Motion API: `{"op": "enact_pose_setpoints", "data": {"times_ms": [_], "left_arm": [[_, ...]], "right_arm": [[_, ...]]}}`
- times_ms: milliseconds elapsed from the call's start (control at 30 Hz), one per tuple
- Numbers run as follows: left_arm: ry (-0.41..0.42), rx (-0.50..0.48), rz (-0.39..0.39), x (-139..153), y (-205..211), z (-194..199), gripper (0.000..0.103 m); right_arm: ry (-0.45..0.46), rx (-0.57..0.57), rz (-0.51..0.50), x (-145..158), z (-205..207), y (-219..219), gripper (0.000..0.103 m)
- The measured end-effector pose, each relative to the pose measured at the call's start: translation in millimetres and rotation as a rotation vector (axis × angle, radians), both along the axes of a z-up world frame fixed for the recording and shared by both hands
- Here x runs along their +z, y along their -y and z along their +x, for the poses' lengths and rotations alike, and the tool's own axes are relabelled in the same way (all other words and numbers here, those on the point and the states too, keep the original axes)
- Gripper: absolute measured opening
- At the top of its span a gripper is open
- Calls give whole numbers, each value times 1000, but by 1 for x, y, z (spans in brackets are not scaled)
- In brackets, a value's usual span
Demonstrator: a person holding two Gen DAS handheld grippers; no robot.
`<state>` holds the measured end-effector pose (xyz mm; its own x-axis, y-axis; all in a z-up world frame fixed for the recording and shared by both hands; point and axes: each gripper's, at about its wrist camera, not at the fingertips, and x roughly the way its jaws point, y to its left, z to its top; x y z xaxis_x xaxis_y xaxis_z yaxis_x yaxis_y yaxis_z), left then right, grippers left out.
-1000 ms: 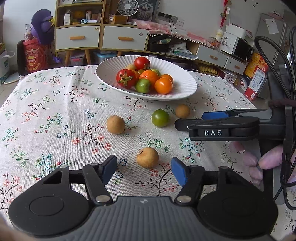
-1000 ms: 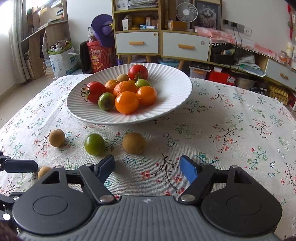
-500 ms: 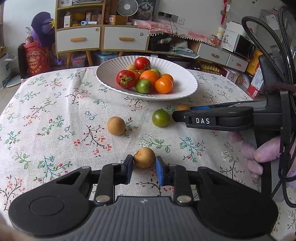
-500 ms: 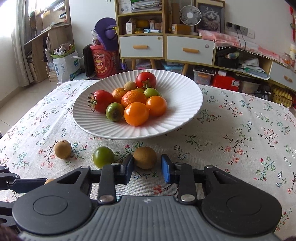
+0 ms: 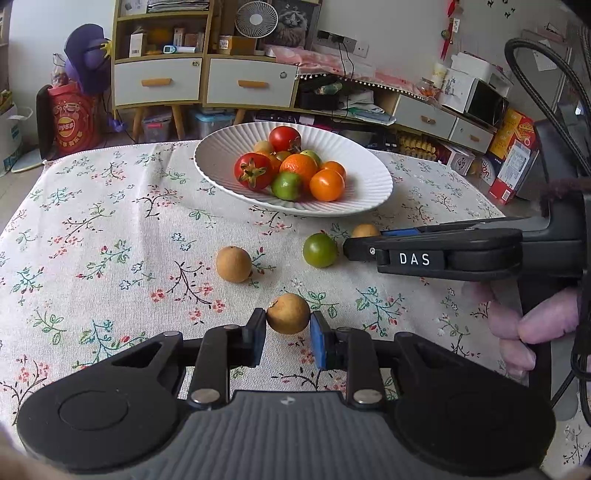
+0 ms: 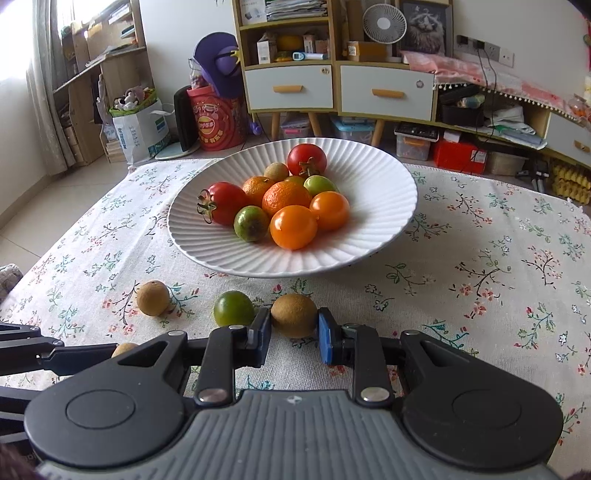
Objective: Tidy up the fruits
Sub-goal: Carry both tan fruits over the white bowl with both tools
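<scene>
A white ribbed plate holds tomatoes, oranges and green fruits. On the floral tablecloth lie a brown round fruit and a green fruit. My left gripper is shut on a brown fruit low over the cloth; in the right wrist view that fruit is partly hidden. My right gripper is shut on another brown fruit, which shows in the left wrist view behind that gripper.
The tablecloth covers the table; its far edge lies just behind the plate. Beyond are drawer cabinets, a fan, a red bucket and boxes at the right.
Both grippers have closed from wide open onto their brown fruits. Both moved forward slightly toward the plate.
</scene>
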<state>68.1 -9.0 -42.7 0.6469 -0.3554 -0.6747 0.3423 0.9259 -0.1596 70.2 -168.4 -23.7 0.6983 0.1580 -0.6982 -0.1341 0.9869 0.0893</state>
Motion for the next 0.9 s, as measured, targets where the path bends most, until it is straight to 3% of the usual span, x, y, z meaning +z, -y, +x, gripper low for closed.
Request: {"op": "enact_pose_setpoints", "data": {"times_ms": [200,567,900], "left_arm": [[2,8,-19,7,0,1,25],[14,6,-19,10,-1,4,25],[40,13,-63,26,5,10,25]], "right_arm": [[-1,8,61,11,-9,-2,24],[17,24,63,16,-10,-6,24],[59,-3,127,33,-11,-1,24]]}}
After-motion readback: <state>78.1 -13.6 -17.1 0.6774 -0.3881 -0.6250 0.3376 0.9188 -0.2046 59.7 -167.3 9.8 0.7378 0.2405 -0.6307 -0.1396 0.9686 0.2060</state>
